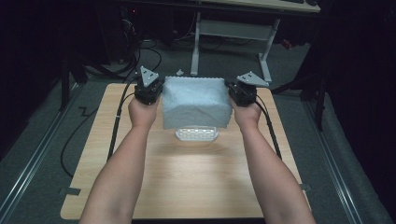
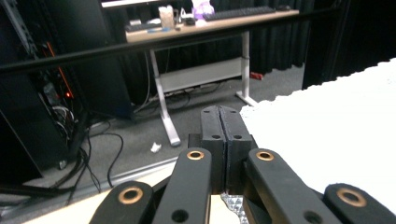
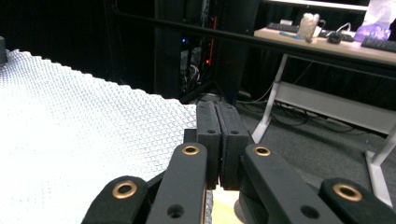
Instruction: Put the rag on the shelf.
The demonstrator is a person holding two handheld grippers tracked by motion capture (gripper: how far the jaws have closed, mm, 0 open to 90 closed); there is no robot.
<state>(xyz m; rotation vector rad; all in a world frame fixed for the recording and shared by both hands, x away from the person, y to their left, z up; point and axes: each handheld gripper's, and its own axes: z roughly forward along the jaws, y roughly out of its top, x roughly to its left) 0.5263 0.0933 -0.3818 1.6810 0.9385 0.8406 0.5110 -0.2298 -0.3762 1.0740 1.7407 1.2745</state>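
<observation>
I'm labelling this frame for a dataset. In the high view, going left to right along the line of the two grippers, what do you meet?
Black cable → left gripper → white cloth stretched between both → right gripper → its cable.

Count of things on and over the table

One white cloth (image 1: pixel 197 101), held up at 12 o'clock between two grippers, the left (image 1: pixel 148 89) at 10 o'clock and the right (image 1: pixel 243 89) at 2 o'clock, each pinching a corner; one clear tray (image 1: pixel 196 134) under the cloth at centre; one wooden table (image 1: pixel 187 186); two forearms coming in from 6 o'clock.
</observation>
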